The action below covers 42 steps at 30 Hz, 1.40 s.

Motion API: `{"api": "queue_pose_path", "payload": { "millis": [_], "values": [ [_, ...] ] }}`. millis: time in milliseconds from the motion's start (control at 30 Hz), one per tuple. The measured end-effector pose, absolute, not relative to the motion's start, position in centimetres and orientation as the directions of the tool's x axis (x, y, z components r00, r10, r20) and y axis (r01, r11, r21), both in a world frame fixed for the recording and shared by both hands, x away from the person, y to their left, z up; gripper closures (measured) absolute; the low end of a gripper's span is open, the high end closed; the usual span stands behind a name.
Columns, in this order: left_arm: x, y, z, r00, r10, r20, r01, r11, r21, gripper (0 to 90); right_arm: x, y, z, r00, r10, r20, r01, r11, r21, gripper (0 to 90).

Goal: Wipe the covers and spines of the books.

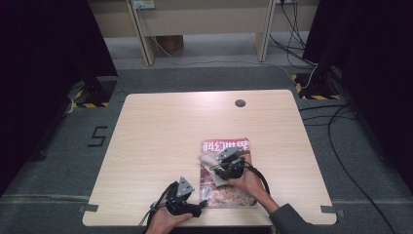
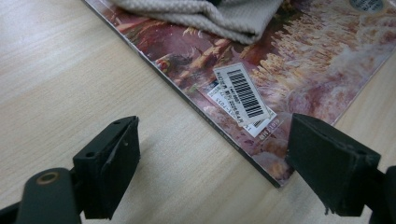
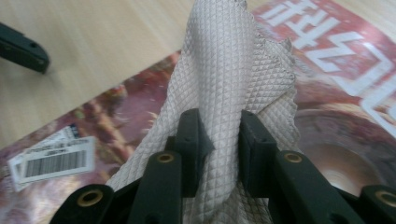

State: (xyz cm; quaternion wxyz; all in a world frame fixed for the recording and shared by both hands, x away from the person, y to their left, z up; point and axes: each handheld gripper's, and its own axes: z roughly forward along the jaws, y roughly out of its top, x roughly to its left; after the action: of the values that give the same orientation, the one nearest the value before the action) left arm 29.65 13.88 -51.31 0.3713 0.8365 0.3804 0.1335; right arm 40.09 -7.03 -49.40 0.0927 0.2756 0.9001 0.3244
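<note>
1 magazine is laid on the table, w/ 1 beige cloth on it. Cloth is clamped by right gripper. Left gripper is held w/ jaws apart at the magazine's corner, 1 barcode label nearby.

High view: up above the near side, looking forward and down on the whole table, far off. Left gripper view: very low and close, looking along the wood at the magazine corner. Right gripper view: close too, facing the cloth. Shared by all three: magazine and cloth.
</note>
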Motion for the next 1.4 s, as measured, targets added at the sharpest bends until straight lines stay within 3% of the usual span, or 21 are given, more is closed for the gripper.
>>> {"api": "queue_pose_path", "payload": {
  "millis": [400, 867, 1400],
  "values": [
    [29.6, 14.0, -51.3, 0.674, 0.736, -0.063, 0.539, -0.432, 0.723, 16.5, 40.1, -9.0, -49.4, -0.802, 0.597, 0.034, 0.479, 0.608, 0.634, 72.6],
    [29.6, 13.9, -51.3, 0.676, 0.735, -0.058, 0.537, -0.437, 0.722, 16.3, 41.6, -14.5, -49.2, -0.693, 0.721, 0.001, 0.558, 0.536, 0.633, 74.5],
    [29.6, 13.9, -51.3, 0.675, 0.736, -0.059, 0.537, -0.434, 0.723, 16.1, 43.0, -17.3, -48.4, -0.597, 0.802, -0.019, 0.594, 0.457, 0.662, 78.6]
  ]
}}
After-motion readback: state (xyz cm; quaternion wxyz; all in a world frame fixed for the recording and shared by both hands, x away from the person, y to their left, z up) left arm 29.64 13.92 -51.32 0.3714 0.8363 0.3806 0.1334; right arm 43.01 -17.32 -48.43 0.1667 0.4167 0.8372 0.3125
